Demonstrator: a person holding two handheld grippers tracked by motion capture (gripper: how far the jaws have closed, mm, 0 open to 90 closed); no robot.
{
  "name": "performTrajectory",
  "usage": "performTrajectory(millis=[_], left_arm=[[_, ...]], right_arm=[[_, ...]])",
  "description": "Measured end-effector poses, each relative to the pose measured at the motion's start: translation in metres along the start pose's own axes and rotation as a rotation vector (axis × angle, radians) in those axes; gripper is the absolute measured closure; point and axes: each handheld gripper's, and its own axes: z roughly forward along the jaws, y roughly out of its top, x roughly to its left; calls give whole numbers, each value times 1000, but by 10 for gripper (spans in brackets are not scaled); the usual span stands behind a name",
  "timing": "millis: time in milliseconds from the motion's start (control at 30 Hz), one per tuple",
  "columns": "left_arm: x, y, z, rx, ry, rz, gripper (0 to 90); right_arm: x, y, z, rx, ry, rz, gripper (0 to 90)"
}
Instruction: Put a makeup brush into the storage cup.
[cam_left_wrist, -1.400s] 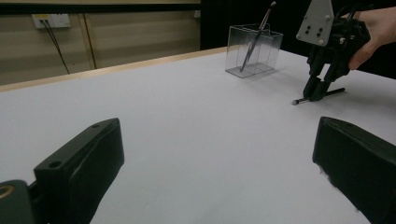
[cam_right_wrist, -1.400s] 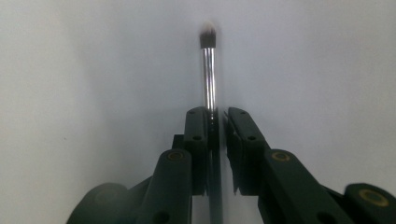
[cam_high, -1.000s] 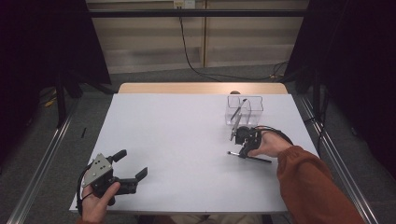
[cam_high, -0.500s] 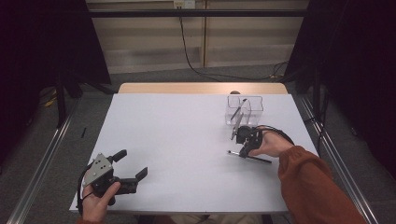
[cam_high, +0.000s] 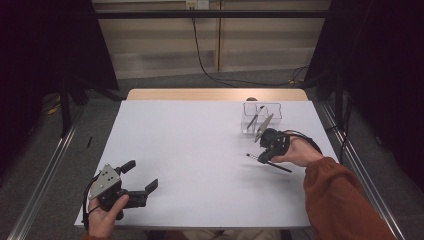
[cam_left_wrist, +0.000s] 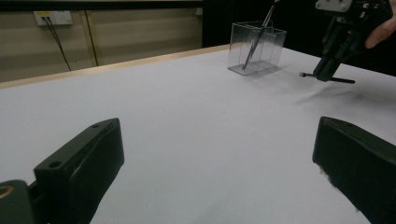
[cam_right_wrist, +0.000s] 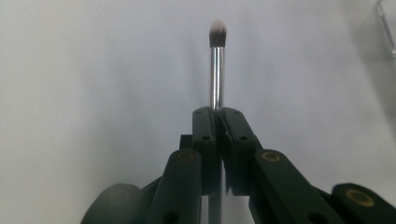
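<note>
the makeup brush (cam_right_wrist: 217, 70) is being gripped by the right gripper (cam_high: 266, 150) above the desk (cam_high: 200, 150); the left gripper (cam_high: 142, 182) is being held with jaws open.

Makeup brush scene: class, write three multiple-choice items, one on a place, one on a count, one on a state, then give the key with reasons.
1. Where does the clear holder stand on the white table?
A. far right part
B. near left corner
C. centre

2. How many brushes already lean inside the holder?
A. none
B. two
C. five

3. How are the right gripper and the makeup brush related?
A. open above it
C. beside it, apart
B. shut on its handle

Key: 1 A, it stands beyond the right hand; 2 B, two slanted handles show in the high view; 3 B, the right gripper view shows jaws clamped on the handle, bristles ahead.
</note>
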Motion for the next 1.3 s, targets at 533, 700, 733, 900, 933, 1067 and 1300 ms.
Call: performTrajectory(millis=[533,700,733,900,933,1067,1300], left_arm=[[0,0,1,2,-2,5,21],[0,0,1,3,-1,3,21],[0,0,1,3,0,4,21],[0,0,0,1,-4,3,21],[0,0,0,1,-3,3,21],[0,0,0,2,-3,3,21],[-1,0,0,5,-2,7,21]], right_arm=[[1,-12,-19,-218,-69,121,842],[2,-16,-23,-298,-94,173,842],[2,-17,-23,-317,-99,180,842],[4,-22,-21,-401,-108,222,842],[4,-23,-21,-410,-109,221,842],[6,-23,-20,-432,-135,232,841],[8,-28,-23,-504,-170,276,842]])
